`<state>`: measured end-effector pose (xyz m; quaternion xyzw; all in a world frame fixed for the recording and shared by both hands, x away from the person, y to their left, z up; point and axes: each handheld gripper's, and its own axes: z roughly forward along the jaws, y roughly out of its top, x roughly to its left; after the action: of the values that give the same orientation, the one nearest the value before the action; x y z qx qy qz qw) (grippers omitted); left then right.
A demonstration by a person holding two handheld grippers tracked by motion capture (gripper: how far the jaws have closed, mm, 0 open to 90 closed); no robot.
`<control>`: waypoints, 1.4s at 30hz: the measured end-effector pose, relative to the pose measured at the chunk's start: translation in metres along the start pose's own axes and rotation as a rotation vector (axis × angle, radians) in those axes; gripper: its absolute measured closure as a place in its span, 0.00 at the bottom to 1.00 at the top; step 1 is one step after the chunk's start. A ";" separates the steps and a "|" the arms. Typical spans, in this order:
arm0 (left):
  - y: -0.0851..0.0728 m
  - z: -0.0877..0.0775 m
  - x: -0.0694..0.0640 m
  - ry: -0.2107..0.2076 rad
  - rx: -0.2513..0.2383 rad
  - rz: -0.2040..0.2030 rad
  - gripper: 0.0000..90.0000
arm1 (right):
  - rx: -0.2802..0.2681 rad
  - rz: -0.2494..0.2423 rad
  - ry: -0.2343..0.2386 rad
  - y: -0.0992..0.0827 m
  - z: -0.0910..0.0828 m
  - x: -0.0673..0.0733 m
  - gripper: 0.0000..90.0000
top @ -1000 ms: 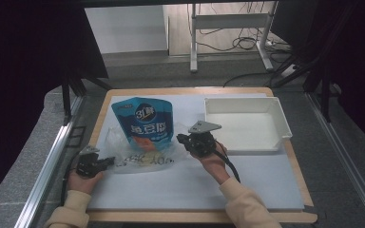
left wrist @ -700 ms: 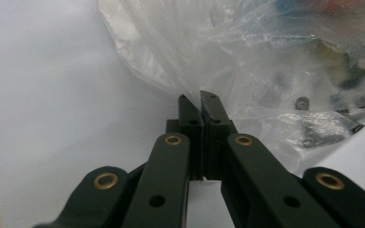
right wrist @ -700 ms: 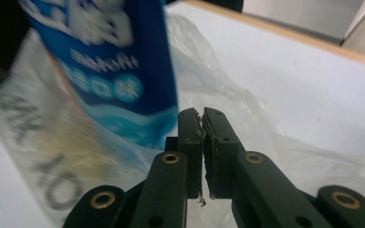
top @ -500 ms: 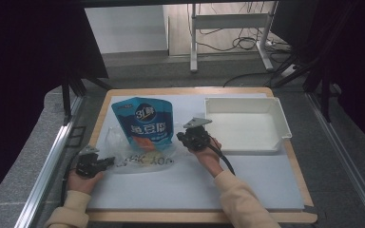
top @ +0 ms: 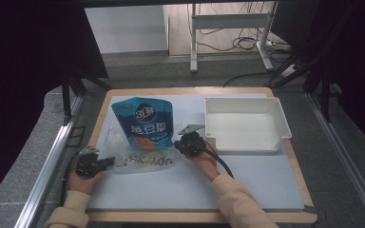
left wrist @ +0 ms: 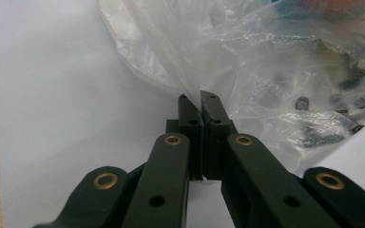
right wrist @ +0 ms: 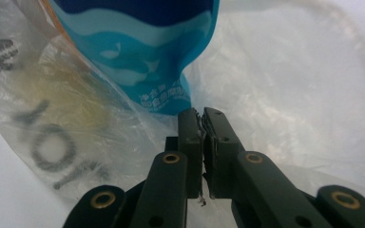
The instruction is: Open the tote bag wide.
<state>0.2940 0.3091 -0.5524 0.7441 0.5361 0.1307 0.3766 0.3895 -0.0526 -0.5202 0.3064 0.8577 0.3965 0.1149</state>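
A blue printed pouch (top: pixel 143 121) lies partly inside a clear plastic bag (top: pixel 142 159) with black lettering, on the white mat. My left gripper (top: pixel 110 161) is at the bag's left edge. In the left gripper view its jaws (left wrist: pixel 200 97) are shut, with the crinkled film (left wrist: pixel 247 57) pinched at their tips. My right gripper (top: pixel 179 145) is at the bag's right edge, beside the pouch's lower corner. In the right gripper view its jaws (right wrist: pixel 200 113) are shut on the film (right wrist: pixel 290 85), just below the pouch (right wrist: pixel 138 47).
A white rectangular tray (top: pixel 280 114) stands at the right, close behind my right hand. The white mat (top: pixel 171 190) covers a wooden table top (top: pixel 195 216). Metal rails run along both sides of the table.
My right gripper has sunk and shifted slightly left, to the bag's right edge. The left gripper, the bag and the pouch have stayed put.
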 end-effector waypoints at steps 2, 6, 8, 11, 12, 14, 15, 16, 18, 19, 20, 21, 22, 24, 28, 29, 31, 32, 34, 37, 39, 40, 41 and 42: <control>0.000 0.000 0.000 0.000 0.000 0.000 0.99 | 0.012 0.000 0.006 -0.002 0.002 0.001 0.95; 0.000 0.000 0.000 0.000 0.000 0.000 0.99 | 0.027 0.001 0.023 -0.006 0.004 0.002 0.95; 0.000 0.000 0.000 -0.001 0.000 0.001 0.99 | 0.032 0.003 0.030 -0.007 0.003 0.003 0.95; 0.000 0.000 0.000 -0.001 0.000 0.002 0.99 | 0.028 0.003 0.055 -0.009 0.000 0.006 0.95; 0.000 0.000 0.000 -0.001 0.000 0.002 0.99 | 0.027 0.004 0.068 -0.010 0.000 0.008 0.95; 0.000 0.000 0.000 -0.001 0.000 0.002 0.99 | 0.030 0.003 0.075 -0.011 0.000 0.010 0.96; 0.000 0.000 0.000 -0.001 0.000 0.003 0.99 | 0.041 -0.011 0.086 -0.013 0.000 0.016 0.96; 0.000 0.000 0.000 -0.001 0.000 0.003 0.99 | 0.041 -0.011 0.086 -0.013 0.000 0.016 0.96; 0.000 0.000 0.000 -0.001 0.000 0.004 0.99 | 0.044 -0.020 0.097 -0.014 -0.001 0.021 0.96; 0.000 0.000 0.000 -0.001 0.001 0.004 0.99 | 0.047 -0.028 0.112 -0.015 -0.004 0.026 0.96; 0.000 0.000 0.000 -0.001 0.001 0.004 0.99 | 0.047 -0.028 0.112 -0.015 -0.004 0.026 0.96; 0.000 0.000 0.000 -0.001 0.000 0.004 0.99 | 0.048 -0.030 0.124 -0.017 -0.006 0.029 0.96; 0.000 0.000 0.000 -0.001 0.000 0.004 0.99 | 0.049 -0.036 0.136 -0.018 -0.008 0.031 0.97; 0.000 0.000 0.000 -0.002 0.000 0.004 0.99 | 0.066 -0.062 0.152 -0.025 -0.012 0.039 0.97; 0.000 0.000 0.000 -0.001 0.001 0.005 0.99 | 0.083 -0.075 0.176 -0.029 -0.014 0.044 0.97; 0.001 0.000 0.000 -0.001 0.000 0.006 0.99 | 0.078 -0.074 0.178 -0.028 -0.014 0.045 0.97; 0.001 0.001 0.000 -0.002 0.001 0.006 0.99 | 0.052 -0.072 0.180 -0.024 -0.017 0.047 0.97; 0.001 0.001 0.000 -0.002 0.001 0.006 0.99 | 0.052 -0.072 0.180 -0.024 -0.017 0.047 0.97; 0.001 0.001 0.000 -0.002 0.001 0.005 0.99 | 0.016 -0.085 0.162 -0.016 -0.020 0.050 0.97; 0.001 0.001 0.000 0.001 0.001 0.007 0.99 | -0.041 -0.105 0.108 0.002 -0.013 0.057 0.97; 0.001 0.000 0.000 0.002 0.003 0.009 0.99 | -0.035 -0.105 0.090 0.006 -0.001 0.059 0.97; 0.001 0.000 0.000 0.002 0.003 0.009 0.99 | -0.035 -0.105 0.090 0.006 -0.001 0.059 0.97; 0.001 0.001 -0.001 0.003 0.001 0.008 0.99 | -0.022 -0.088 0.096 0.006 0.012 0.060 0.97; 0.001 0.001 -0.001 0.003 0.001 0.008 0.99 | -0.022 -0.088 0.096 0.006 0.012 0.060 0.97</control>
<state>0.2944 0.3082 -0.5522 0.7463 0.5337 0.1329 0.3750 0.3506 -0.0053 -0.5208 0.2478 0.8705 0.4146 0.0944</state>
